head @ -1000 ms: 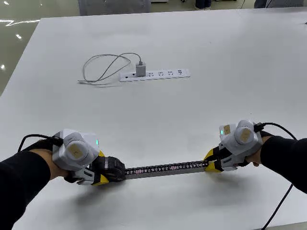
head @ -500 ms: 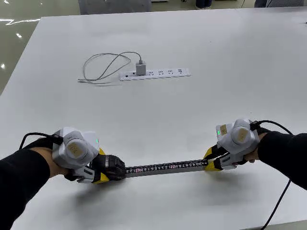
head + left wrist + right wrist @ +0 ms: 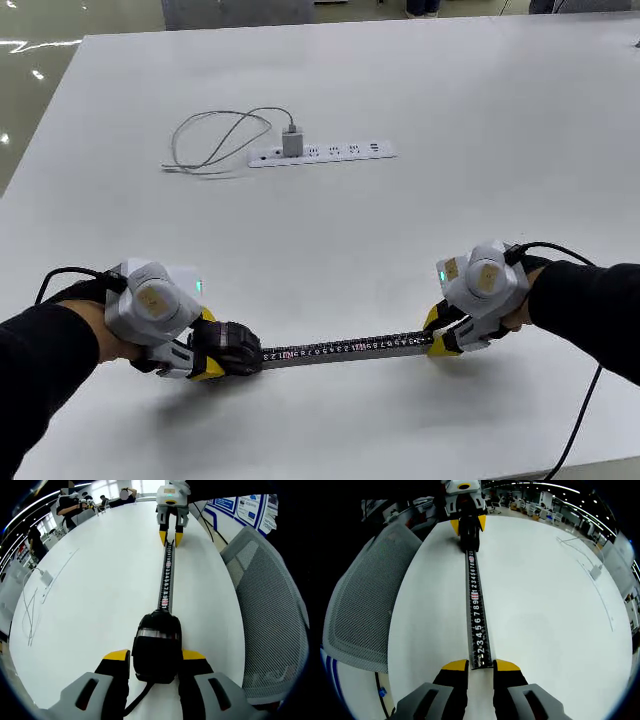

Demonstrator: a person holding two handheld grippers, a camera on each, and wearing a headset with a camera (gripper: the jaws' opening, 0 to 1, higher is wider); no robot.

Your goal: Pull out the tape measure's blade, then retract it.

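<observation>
A black tape measure case (image 3: 228,348) (image 3: 156,645) lies near the front edge of the white table, and my left gripper (image 3: 208,350) (image 3: 153,657) is shut on it. Its dark numbered blade (image 3: 345,350) (image 3: 167,575) (image 3: 476,615) stretches flat across the table to the right. My right gripper (image 3: 436,333) (image 3: 480,666) is shut on the blade's end, with the yellow fingertips (image 3: 455,666) pinching the tip. In each gripper view the other gripper appears at the far end of the blade.
A white power strip (image 3: 322,154) with a plugged-in charger and a looped grey cable (image 3: 215,138) lies at mid-table. A grey mesh chair (image 3: 270,615) (image 3: 365,590) stands just off the table's front edge. Black cords trail from both grippers.
My right gripper has moved left a little with the blade's end, so slightly less blade is out. The left gripper holds the case in about the same spot.
</observation>
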